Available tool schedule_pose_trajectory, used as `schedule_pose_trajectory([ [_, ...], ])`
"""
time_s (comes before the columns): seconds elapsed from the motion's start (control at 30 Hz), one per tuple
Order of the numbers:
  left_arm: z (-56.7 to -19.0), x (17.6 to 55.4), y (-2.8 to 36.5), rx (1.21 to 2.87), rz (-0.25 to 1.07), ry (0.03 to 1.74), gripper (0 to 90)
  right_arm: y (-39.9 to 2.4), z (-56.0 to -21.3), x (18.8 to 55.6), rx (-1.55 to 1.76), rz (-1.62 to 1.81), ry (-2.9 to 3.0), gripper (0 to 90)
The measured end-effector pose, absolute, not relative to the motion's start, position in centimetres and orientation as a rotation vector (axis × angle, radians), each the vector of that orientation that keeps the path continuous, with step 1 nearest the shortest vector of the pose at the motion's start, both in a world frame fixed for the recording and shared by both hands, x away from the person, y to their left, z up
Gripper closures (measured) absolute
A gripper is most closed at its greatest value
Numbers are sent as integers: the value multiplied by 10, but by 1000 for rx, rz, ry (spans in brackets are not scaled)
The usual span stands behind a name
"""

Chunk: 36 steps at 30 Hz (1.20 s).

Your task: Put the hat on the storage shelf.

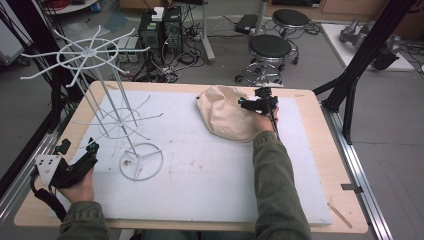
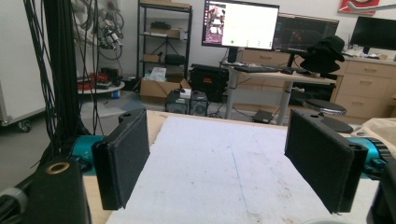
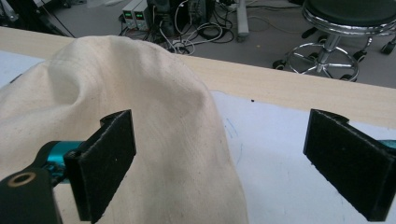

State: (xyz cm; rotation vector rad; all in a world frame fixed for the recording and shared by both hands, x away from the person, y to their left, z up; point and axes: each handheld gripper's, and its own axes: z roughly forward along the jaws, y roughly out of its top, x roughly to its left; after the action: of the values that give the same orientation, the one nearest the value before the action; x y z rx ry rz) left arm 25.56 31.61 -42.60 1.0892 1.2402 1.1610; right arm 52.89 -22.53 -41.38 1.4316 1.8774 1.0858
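A cream cloth hat (image 1: pixel 226 114) lies crumpled on the white mat (image 1: pixel 200 170) at the back right of the table. My right gripper (image 1: pixel 256 102) hovers over the hat's right side. In the right gripper view it (image 3: pixel 233 163) stands open, its jaws wide apart, with the hat's edge (image 3: pixel 154 121) bulging between them. A white wire rack (image 1: pixel 115 110) with radiating hooks stands at the left. My left gripper (image 1: pixel 80 156) is held low near the front left corner beside the rack's ring base (image 1: pixel 141 161); in its own view it (image 2: pixel 224 163) is open over bare mat.
Two black stools (image 1: pixel 270 50) and tangled cables (image 1: pixel 165 65) sit on the floor beyond the table. A black frame leg (image 1: pixel 360 65) rises at the right. The wooden table edge (image 1: pixel 320 130) rims the mat. A desk with monitors (image 2: pixel 240 23) stands far off.
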Motion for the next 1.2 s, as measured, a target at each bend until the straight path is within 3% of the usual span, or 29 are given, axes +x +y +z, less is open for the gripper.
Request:
schedule_pose_trajectory([
  [0.27, -426, 256, 316, 1089, 1159, 1237, 222, -221, -422, 536, 1460, 1034, 1947, 86],
  [0.37, -427, 256, 316, 1086, 1155, 1242, 222, -224, -425, 538, 1455, 986, 1979, 148],
  [0.83, -426, 256, 315, 1083, 1149, 1242, 222, -224, -437, 542, 1602, 940, 2050, 156],
  [0.97, -426, 256, 315, 1078, 1149, 1244, 222, -220, -436, 542, 1601, 859, 2099, 197],
  [1.2, -425, 254, 316, 1069, 1144, 1244, 222, -215, -436, 541, 1633, 817, 2124, 344],
])
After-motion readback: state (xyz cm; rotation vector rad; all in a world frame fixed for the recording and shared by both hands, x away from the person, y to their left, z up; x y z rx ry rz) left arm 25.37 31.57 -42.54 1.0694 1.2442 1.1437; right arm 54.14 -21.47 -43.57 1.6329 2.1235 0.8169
